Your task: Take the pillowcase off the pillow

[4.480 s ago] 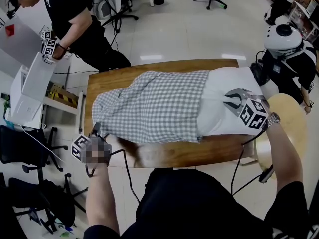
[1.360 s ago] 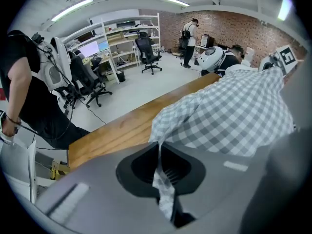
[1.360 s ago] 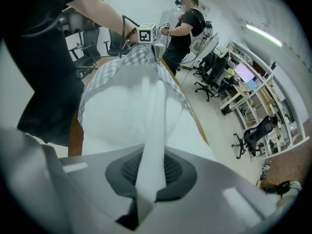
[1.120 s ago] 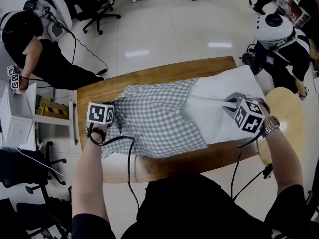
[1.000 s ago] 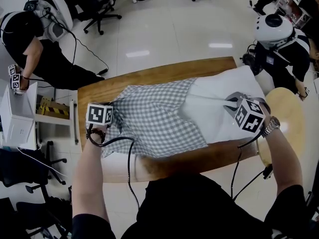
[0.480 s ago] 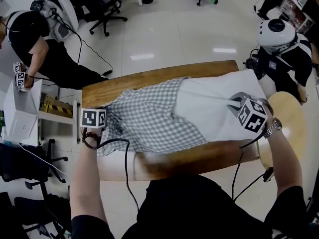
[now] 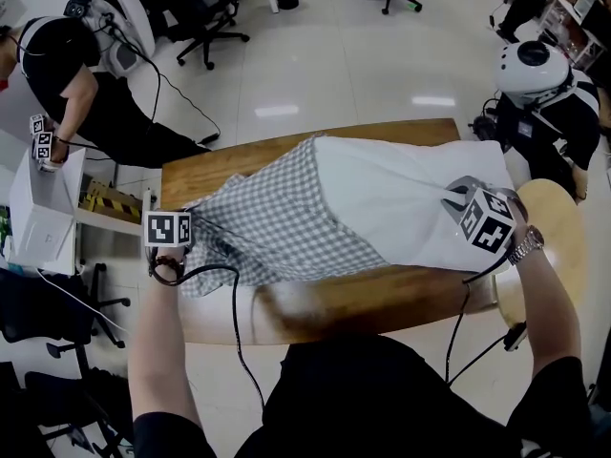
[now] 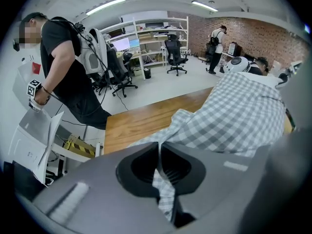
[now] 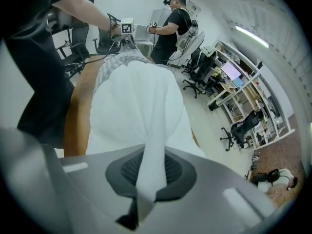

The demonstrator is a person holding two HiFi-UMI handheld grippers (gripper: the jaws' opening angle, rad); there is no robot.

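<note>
Pillowcase [image 7: 272, 219], one, checked, covers only the left end of the one white pillow [image 7: 401, 194] on the one table [image 7: 315, 303]. Its loose end lies near the table's left edge, and bare wood shows along the near edge and the far left corner. Of two grippers, the left gripper [image 7: 191, 225] sits at that loose end and the right gripper [image 7: 456, 201] at the pillow's right end. Left gripper view: jaws clamped on a checked fold. Right gripper view: jaws clamped on a white fold of the pillow.
</note>
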